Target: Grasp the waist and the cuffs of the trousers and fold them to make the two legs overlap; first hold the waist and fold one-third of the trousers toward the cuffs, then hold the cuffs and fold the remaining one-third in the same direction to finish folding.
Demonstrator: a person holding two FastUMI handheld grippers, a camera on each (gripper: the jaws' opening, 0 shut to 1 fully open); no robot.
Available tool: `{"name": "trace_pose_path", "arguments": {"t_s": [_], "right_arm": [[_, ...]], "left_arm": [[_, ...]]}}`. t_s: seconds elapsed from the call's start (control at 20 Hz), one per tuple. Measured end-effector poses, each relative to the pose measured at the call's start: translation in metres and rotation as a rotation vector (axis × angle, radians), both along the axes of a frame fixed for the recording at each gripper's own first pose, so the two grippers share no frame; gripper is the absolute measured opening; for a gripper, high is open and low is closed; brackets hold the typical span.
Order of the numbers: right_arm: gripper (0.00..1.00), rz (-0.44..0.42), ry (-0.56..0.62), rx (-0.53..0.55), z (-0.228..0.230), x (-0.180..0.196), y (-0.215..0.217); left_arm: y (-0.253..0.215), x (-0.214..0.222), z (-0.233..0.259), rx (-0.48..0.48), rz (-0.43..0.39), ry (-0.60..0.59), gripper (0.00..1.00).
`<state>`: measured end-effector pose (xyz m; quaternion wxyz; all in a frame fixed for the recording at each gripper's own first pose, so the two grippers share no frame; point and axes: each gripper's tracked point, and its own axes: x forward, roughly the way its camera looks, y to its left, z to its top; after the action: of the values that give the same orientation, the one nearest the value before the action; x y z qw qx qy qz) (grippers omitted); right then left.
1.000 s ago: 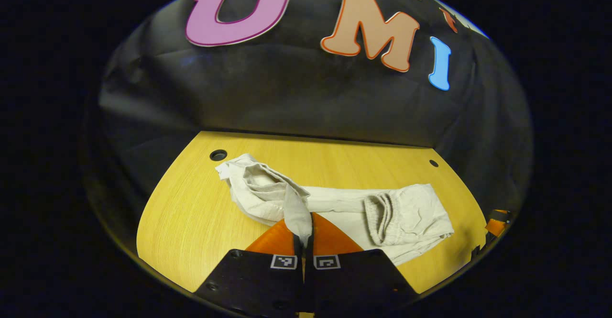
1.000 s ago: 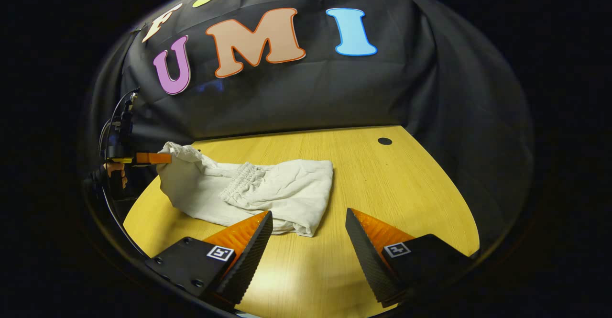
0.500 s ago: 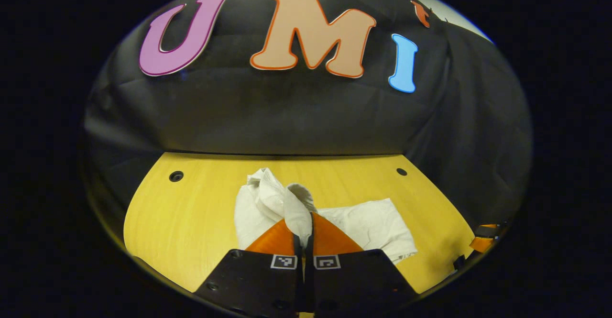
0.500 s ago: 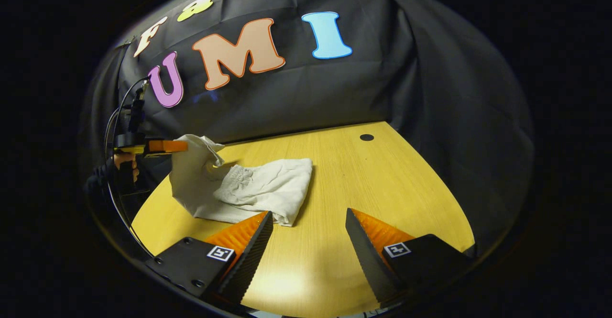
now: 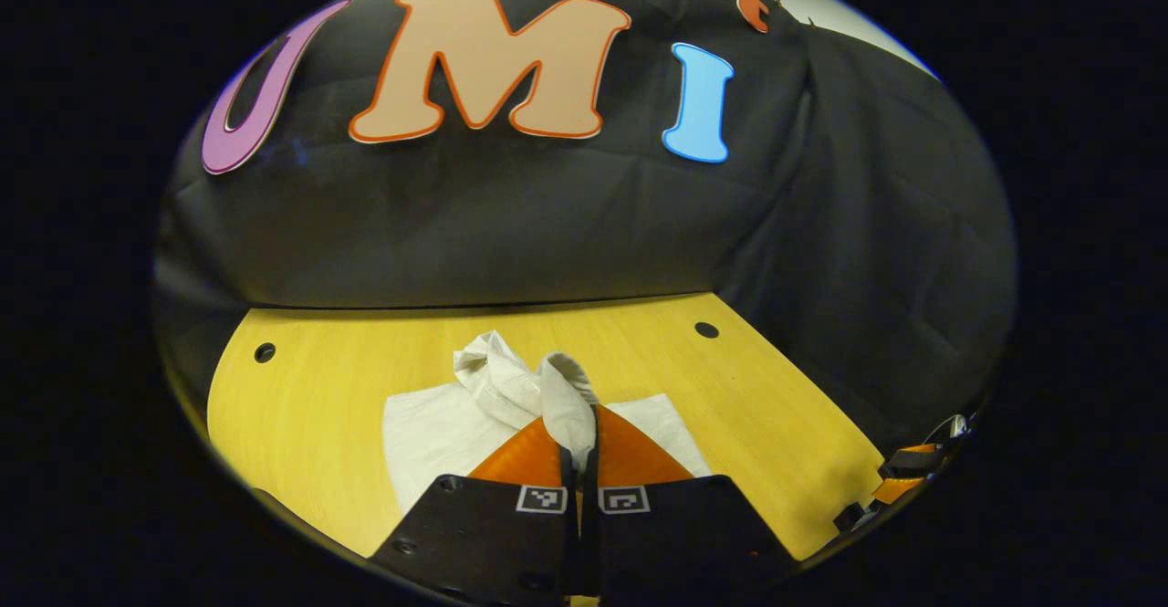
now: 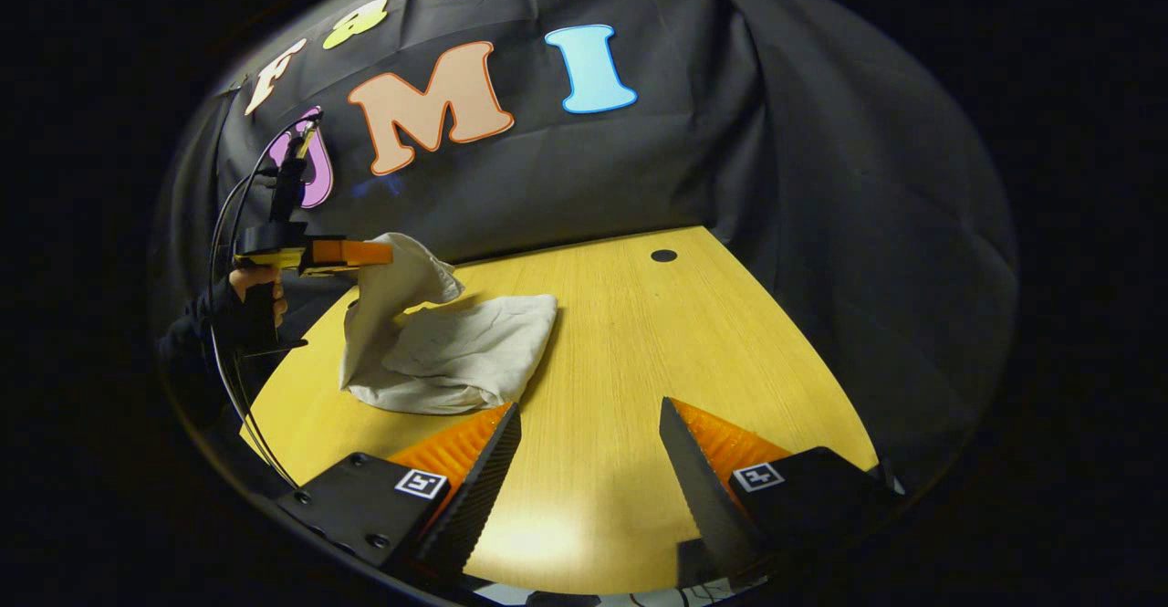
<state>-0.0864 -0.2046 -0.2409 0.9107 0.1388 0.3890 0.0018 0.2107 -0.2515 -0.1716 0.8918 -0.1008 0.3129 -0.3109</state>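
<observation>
The cream trousers [image 6: 456, 351] lie folded on the yellow wooden table [image 6: 620, 361]. In the left gripper view my left gripper [image 5: 579, 447] is shut on the cuff end [image 5: 561, 397] of the trousers, held up above the folded part [image 5: 429, 434]. From the right gripper view the left gripper [image 6: 365, 253] holds that end lifted over the pile, with cloth hanging from it down to the table. My right gripper [image 6: 589, 447] stands open low over the table, right of the trousers, with nothing between its fingers.
A gloved hand [image 6: 246, 306] holds the left gripper at the table's left edge. Black cloth walls close the table at the back and right. Round holes [image 6: 663, 256] [image 5: 265, 352] sit in the tabletop near the back. The right gripper [image 5: 903, 484] peeks in at the left gripper view's right edge.
My left gripper has carried the cuff end up and rightwards over the folded trousers, covering the waistband. The right gripper stayed open and drew back slightly from the cloth.
</observation>
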Motion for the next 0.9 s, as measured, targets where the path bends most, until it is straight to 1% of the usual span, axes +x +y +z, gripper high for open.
{"name": "trace_pose_path", "arguments": {"t_s": [0.15, 0.25, 0.3, 0.35, 0.5, 0.6, 0.65, 0.7, 0.75, 0.8, 0.85, 0.9], "right_arm": [[0.98, -0.005, 0.0, -0.002, -0.001, -0.001, -0.011], [0.98, -0.003, 0.0, -0.009, -0.001, -0.003, -0.016], [0.94, 0.001, 0.003, -0.009, -0.002, -0.003, -0.018], [0.98, 0.003, 0.005, -0.001, -0.001, -0.004, -0.02], [0.98, 0.015, -0.003, 0.02, 0.002, 0.001, -0.017], [0.98, 0.038, -0.011, 0.021, 0.003, 0.006, -0.014], [0.98, 0.054, -0.018, 0.021, 0.005, 0.01, -0.011], [0.94, 0.069, -0.026, 0.019, 0.009, 0.014, -0.008], [0.94, 0.084, -0.039, 0.018, 0.011, 0.019, -0.004], [0.94, 0.097, -0.053, 0.014, 0.017, 0.026, 0.0], [0.98, 0.11, -0.073, 0.006, 0.024, 0.032, 0.005], [0.98, 0.121, -0.104, -0.007, 0.034, 0.041, 0.011]], "left_arm": [[-0.029, -0.011, -0.007, -0.003, -0.031, 0.012, 0.0], [-0.044, -0.023, -0.021, 0.002, -0.048, 0.039, 0.0], [-0.052, -0.03, -0.03, 0.008, -0.058, 0.052, 0.0], [-0.057, -0.036, -0.039, 0.017, -0.065, 0.062, 0.0], [-0.067, -0.057, -0.066, 0.038, -0.081, 0.092, 0.0], [-0.072, -0.069, -0.075, 0.025, -0.09, 0.097, 0.01], [-0.076, -0.073, -0.077, 0.008, -0.094, 0.101, 0.09], [-0.075, -0.079, -0.074, -0.014, -0.097, 0.107, 0.15], [-0.073, -0.083, -0.066, -0.032, -0.094, 0.098, 0.39], [-0.069, -0.082, -0.06, -0.041, -0.085, 0.072, 0.54], [-0.06, -0.078, -0.053, -0.035, -0.064, 0.036, 0.68], [-0.046, -0.073, -0.041, -0.028, -0.03, -0.009, 0.83]]}}
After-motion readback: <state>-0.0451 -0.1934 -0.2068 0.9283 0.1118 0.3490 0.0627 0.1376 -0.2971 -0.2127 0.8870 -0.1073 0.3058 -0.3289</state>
